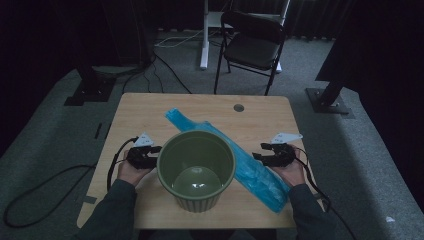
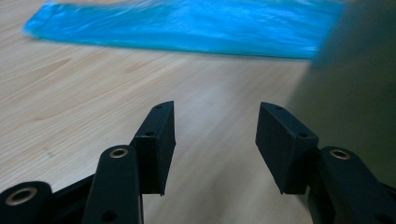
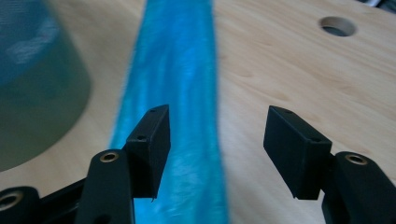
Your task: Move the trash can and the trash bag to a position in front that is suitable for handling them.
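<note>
- High view: the green bucket (image 1: pixel 196 170) stands mid-surface (image 1: pixel 145 107) on the blue bag (image 1: pixel 252 170), left tongs (image 1: pixel 150 156) and right tongs (image 1: pixel 260 156) flanking it.
- Left gripper view: left tongs (image 2: pixel 215 140) gape, empty, beside the bucket's wall (image 2: pixel 355 93).
- Right gripper view: right tongs (image 3: pixel 217 149) spread wide above the bag (image 3: pixel 177 84); a round hole (image 3: pixel 337 26) pierces the surface.

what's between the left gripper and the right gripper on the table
In the high view, the green bucket and the folded blue plastic bag lie between the left gripper and the right gripper; the bag runs diagonally behind the bucket.
</note>
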A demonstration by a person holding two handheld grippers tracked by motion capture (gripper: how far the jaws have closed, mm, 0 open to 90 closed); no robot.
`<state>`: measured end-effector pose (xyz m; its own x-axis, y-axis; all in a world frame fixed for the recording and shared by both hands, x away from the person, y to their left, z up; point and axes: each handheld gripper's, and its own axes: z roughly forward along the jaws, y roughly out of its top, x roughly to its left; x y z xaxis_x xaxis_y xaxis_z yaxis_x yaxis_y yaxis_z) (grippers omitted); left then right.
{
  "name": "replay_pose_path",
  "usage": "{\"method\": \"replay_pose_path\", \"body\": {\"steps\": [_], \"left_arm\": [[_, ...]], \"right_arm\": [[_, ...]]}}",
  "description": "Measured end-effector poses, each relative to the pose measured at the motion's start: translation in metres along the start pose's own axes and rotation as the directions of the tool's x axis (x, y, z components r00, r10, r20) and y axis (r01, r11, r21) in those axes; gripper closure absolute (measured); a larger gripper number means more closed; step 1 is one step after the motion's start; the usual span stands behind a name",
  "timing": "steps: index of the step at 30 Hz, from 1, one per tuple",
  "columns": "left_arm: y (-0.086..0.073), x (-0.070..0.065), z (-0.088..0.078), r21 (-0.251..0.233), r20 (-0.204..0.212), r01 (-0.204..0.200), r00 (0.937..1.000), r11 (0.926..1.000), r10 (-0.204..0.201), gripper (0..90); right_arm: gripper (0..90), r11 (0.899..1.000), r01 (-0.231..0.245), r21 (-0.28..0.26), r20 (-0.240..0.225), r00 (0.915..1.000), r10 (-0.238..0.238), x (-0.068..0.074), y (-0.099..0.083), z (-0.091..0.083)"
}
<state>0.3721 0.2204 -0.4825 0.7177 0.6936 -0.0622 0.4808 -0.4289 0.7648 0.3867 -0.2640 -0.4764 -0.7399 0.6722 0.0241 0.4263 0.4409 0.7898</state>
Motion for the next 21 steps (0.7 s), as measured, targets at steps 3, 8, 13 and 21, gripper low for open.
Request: {"method": "replay_pose_path", "body": {"steps": [3,8,13,21], "left_arm": [[0.001,-0.008,-0.009,0.000,0.019,-0.022,0.9996,0.9998,0.022,46.9],[0.000,-0.016,-0.022,-0.018,0.039,-0.039,0.9985,0.9991,0.039,45.7],[-0.008,-0.023,-0.029,0.005,0.079,-0.044,0.9959,0.9990,0.044,43.8],[-0.019,-0.036,-0.039,0.035,0.125,-0.067,0.9902,0.9972,0.062,44.7]], "right_arm": [[39.4,1.000,0.017,0.017,-0.039,0.9991,-0.016,0.011,0.002,-0.002],[39.2,0.998,0.054,0.020,-0.100,0.9936,-0.052,0.034,0.005,-0.004],[39.2,0.996,0.091,0.019,-0.161,0.9832,-0.087,0.057,0.004,-0.001],[39.5,0.989,0.143,0.043,-0.220,0.9667,-0.131,0.074,0.002,0.007]]}}
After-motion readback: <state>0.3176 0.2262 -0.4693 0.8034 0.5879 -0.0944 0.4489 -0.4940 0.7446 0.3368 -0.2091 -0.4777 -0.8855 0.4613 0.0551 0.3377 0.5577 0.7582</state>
